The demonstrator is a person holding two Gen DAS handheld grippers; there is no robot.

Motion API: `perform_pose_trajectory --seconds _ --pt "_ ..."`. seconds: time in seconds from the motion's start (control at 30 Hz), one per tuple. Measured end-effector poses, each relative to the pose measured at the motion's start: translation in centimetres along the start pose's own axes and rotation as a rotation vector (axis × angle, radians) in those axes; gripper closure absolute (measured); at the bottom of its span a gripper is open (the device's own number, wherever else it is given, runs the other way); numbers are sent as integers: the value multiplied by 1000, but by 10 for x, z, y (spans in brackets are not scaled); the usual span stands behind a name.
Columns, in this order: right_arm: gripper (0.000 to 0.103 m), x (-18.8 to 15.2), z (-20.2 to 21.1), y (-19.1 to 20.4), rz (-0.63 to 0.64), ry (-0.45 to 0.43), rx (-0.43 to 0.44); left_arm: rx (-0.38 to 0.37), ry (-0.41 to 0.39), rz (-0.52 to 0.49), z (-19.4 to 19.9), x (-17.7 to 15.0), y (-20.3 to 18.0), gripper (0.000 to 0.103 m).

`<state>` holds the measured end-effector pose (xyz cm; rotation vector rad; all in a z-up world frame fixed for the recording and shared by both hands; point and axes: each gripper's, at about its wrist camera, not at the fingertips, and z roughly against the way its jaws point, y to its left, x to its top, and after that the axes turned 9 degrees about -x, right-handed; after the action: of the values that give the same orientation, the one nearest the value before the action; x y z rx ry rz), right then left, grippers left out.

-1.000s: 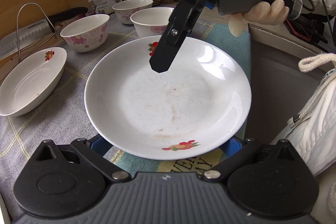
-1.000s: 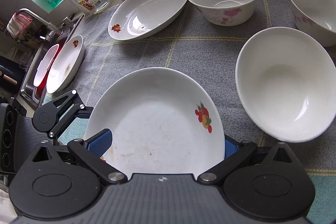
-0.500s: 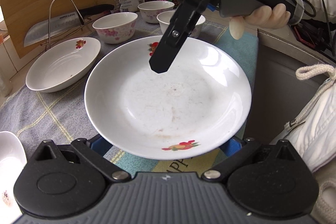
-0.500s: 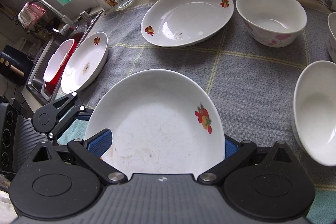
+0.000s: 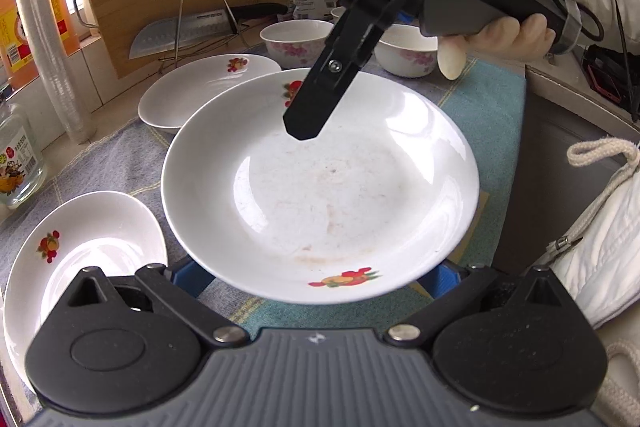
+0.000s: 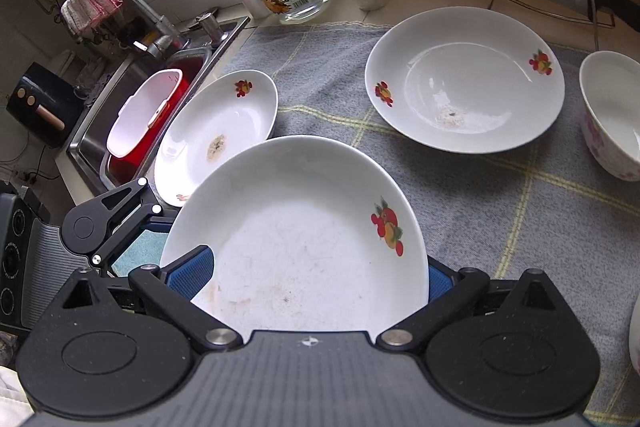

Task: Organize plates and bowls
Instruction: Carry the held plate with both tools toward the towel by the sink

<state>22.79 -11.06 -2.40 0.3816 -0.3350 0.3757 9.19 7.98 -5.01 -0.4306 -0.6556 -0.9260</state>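
We had the stained plate (image 5: 320, 187) up off the counter (image 6: 500, 203), one hand-held gripper at each rim. The left hand-held gripper (image 5: 316, 279) sat wide apart, blue pads (image 5: 192, 277) under the near edge, clamping nothing. The right hand-held gripper (image 6: 308, 275) gripped the opposite rim, one finger over the plate, one beneath. Below lay a small plate (image 6: 216, 135) by the sink (image 6: 96, 143) and a large plate (image 6: 464, 79) further back.
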Motion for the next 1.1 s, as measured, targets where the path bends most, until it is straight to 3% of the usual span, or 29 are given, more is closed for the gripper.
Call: perform_pose_trajectory --seconds 0.7,1.1 --pt "0 69 -54 77 150 27 40 120 -17 94 47 -38 56 1" --pt "0 95 -85 102 221 67 57 154 -26 172 49 -53 77 1"
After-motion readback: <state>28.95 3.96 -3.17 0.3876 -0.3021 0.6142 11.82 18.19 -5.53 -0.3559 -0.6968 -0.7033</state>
